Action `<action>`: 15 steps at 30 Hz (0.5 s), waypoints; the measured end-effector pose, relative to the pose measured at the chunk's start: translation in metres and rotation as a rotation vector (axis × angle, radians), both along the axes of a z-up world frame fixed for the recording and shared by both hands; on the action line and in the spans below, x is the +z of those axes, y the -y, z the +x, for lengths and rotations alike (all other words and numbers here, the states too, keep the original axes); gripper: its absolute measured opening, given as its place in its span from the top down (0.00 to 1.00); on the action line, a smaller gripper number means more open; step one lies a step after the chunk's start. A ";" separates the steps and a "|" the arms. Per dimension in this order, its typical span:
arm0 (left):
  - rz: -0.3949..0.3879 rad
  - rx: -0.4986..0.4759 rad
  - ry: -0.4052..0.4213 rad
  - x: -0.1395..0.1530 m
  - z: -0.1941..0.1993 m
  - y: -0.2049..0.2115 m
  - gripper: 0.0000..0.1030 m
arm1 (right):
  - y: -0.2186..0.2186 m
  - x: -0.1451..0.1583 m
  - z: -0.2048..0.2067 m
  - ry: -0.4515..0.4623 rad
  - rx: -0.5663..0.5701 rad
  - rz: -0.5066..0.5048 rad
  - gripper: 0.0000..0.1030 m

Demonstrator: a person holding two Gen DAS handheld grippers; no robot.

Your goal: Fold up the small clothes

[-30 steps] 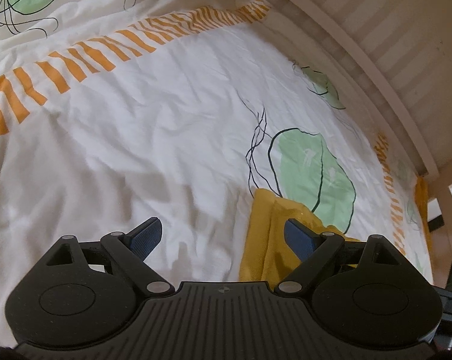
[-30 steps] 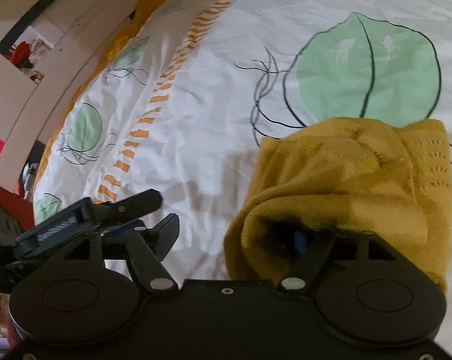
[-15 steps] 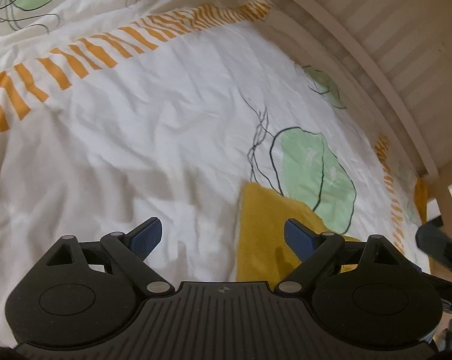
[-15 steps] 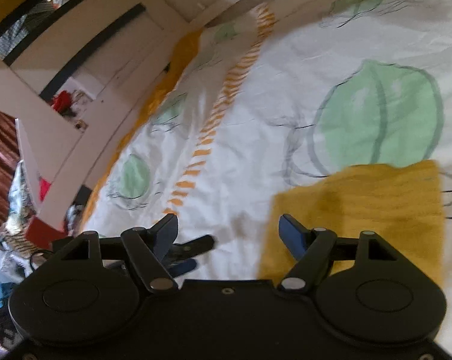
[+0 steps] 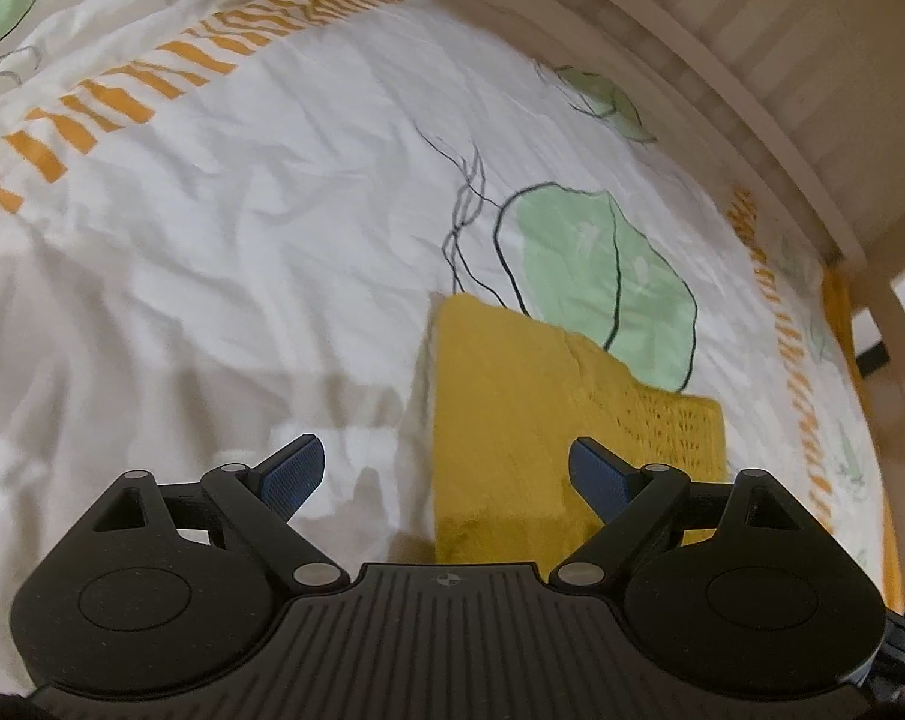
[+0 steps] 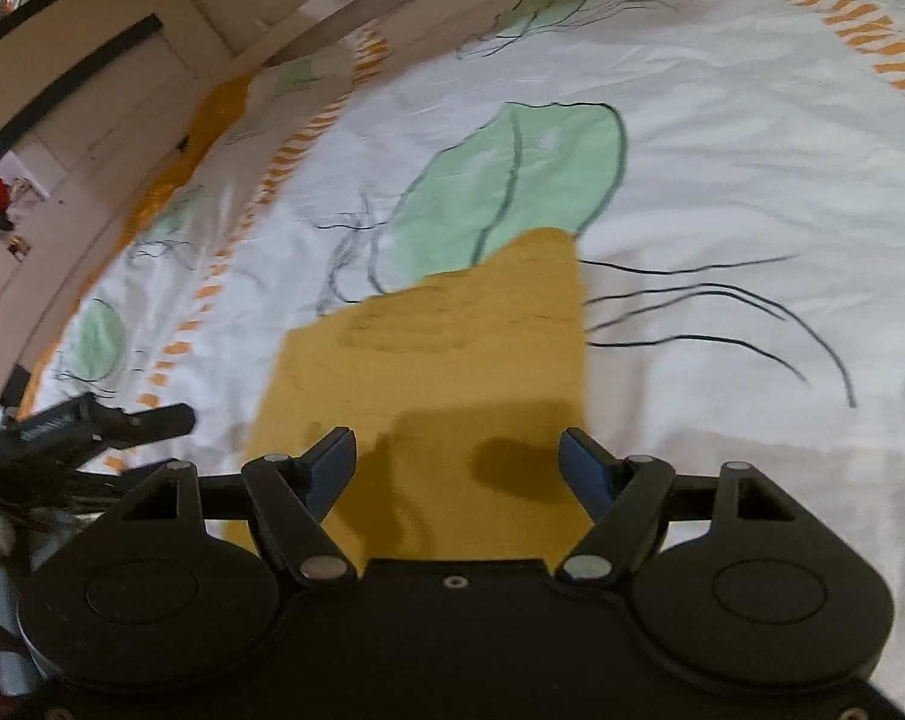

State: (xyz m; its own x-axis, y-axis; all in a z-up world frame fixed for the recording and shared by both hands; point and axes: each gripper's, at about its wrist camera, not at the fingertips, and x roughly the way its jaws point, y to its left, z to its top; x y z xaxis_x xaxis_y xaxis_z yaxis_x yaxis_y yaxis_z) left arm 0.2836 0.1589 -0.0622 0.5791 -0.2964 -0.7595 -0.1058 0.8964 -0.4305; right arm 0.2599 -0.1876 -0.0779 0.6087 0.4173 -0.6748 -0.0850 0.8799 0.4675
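A mustard-yellow knitted garment lies folded flat into a rectangle on the white bedsheet, partly over a green leaf print. In the left wrist view my left gripper is open above the garment's left edge, with nothing between its blue pads. In the right wrist view the same garment spreads out ahead of my right gripper, which hovers open over the near part, its shadow falling on the cloth. The left gripper's fingers show at the left of that view.
The sheet has green leaf prints and orange striped bands. A pale wooden bed rail curves along the far side. A wooden frame and room clutter lie beyond the bed edge at the left of the right wrist view.
One second ago the garment was bunched over my right gripper's finger; it now lies flat as a rectangle. The right gripper has drawn back, free of it. The left gripper shifted slightly.
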 end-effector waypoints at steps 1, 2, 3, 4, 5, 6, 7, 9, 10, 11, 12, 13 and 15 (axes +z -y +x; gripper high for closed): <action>0.009 -0.009 0.002 0.000 0.000 0.002 0.14 | 0.002 -0.003 -0.001 0.002 -0.009 -0.008 0.25; 0.019 -0.014 0.003 0.000 0.000 0.005 0.14 | 0.002 -0.005 -0.002 0.005 -0.015 -0.018 0.25; 0.027 -0.017 0.002 0.000 0.000 0.007 0.14 | 0.001 -0.006 -0.004 0.012 -0.014 -0.036 0.25; 0.028 -0.019 0.001 -0.001 0.000 0.008 0.14 | 0.002 -0.006 -0.008 0.025 -0.011 -0.063 0.25; 0.027 -0.019 -0.001 -0.001 0.000 0.008 0.14 | -0.002 -0.005 -0.009 0.045 -0.006 -0.103 0.25; 0.027 -0.018 -0.002 -0.002 0.000 0.009 0.14 | -0.005 -0.004 -0.009 0.063 0.003 -0.135 0.25; 0.029 -0.017 -0.001 -0.002 0.000 0.009 0.14 | -0.009 -0.001 -0.007 0.081 0.012 -0.162 0.25; 0.037 -0.017 0.002 -0.001 -0.001 0.009 0.14 | -0.017 0.002 -0.001 0.104 0.032 -0.189 0.20; 0.040 -0.016 0.002 -0.001 0.000 0.010 0.14 | -0.022 0.003 0.004 0.116 0.046 -0.203 0.20; 0.041 -0.017 0.002 -0.001 -0.001 0.010 0.14 | -0.028 0.006 0.010 0.129 0.062 -0.225 0.20; 0.041 -0.017 0.003 -0.002 -0.001 0.010 0.14 | -0.033 0.005 0.014 0.134 0.076 -0.242 0.20; 0.041 -0.018 0.004 -0.002 0.000 0.010 0.14 | -0.038 0.004 0.020 0.133 0.095 -0.264 0.20; 0.043 -0.023 0.006 -0.002 -0.001 0.011 0.14 | -0.045 0.000 0.030 0.126 0.111 -0.306 0.18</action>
